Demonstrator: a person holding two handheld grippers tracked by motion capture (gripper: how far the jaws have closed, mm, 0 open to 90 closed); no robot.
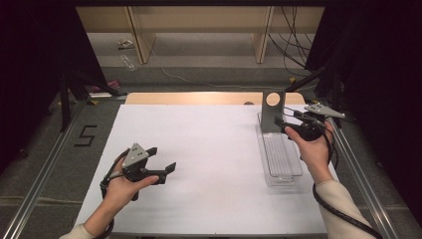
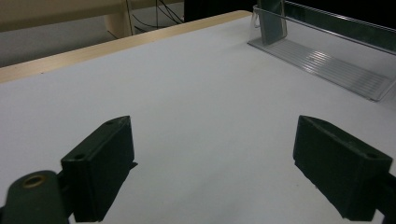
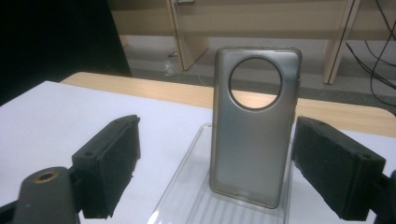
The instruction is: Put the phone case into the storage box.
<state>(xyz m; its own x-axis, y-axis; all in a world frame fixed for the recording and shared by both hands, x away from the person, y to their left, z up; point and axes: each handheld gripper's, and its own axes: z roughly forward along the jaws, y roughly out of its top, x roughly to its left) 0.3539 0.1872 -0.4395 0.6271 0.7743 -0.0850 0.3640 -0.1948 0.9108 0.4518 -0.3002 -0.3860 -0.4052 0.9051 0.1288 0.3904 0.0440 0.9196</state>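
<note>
Right gripper view: phone case (image 3: 254, 126), grey w/ round camera cut-out, stands upright at far end of clear ribbed tray (image 3: 187, 196), between the jaws of the right gripper (image 3: 215, 172). Jaws spread wide; right pad sits just beside case edge, left pad well apart; nothing gripped yet. High view confirms: right gripper (image 1: 288, 124) is at the tray's (image 1: 286, 177) far end beside the case (image 1: 272, 112), on the right side of the white table (image 1: 199, 149). Left gripper (image 1: 161, 159) hovers over bare table, front left, jaws wide, holding nothing. Judgement: step in hand is the approach to grasp the case. Rec: centre the case between pads before closing, else one pad arrives first and tips it; close on the side edges approx mid-height, below the cut-out; squeeze gently, as case looks thin and flexible; lift straight up clear of tray. Left gripper could steady the tray if it slides.
</note>
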